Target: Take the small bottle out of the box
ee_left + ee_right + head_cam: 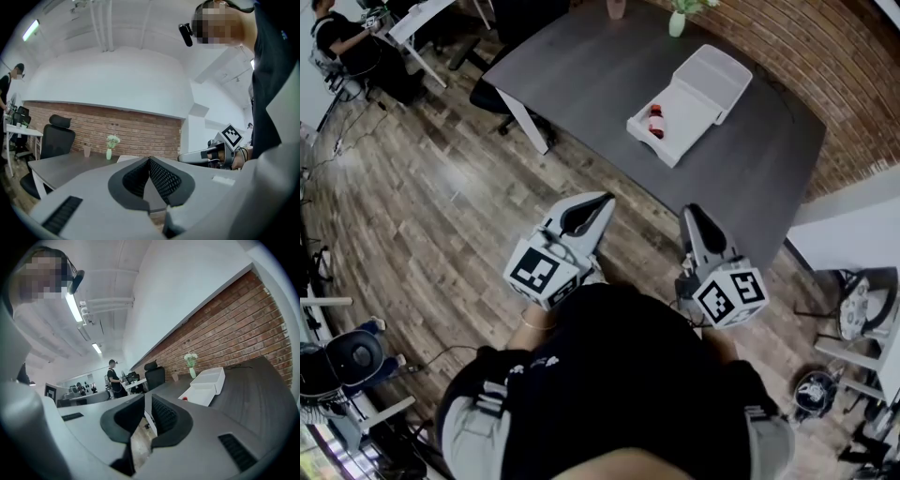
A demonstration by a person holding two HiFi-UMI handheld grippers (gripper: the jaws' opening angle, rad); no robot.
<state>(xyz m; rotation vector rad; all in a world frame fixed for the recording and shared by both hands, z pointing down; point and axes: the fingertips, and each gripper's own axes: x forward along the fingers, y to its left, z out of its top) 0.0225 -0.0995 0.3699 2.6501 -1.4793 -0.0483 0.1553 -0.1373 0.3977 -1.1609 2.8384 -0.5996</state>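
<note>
A small bottle (656,121) with a red cap lies in the open white box (686,111) on the dark grey table (581,75); the box's lid is folded back beyond it. In the right gripper view the box (206,387) is far ahead, and a red cap (184,398) shows at its near end. Both grippers hang over the wooden floor, short of the table's near edge. My left gripper (607,199) (149,159) has its tips together and holds nothing. On my right gripper (689,212) (147,397) a narrow gap shows between the tips, with nothing in it.
A vase of flowers (677,21) and a cup (616,7) stand at the table's far end. A black office chair (492,94) is tucked at its left side. A person (342,37) sits at a desk at the far left. A white table (853,225) stands to the right.
</note>
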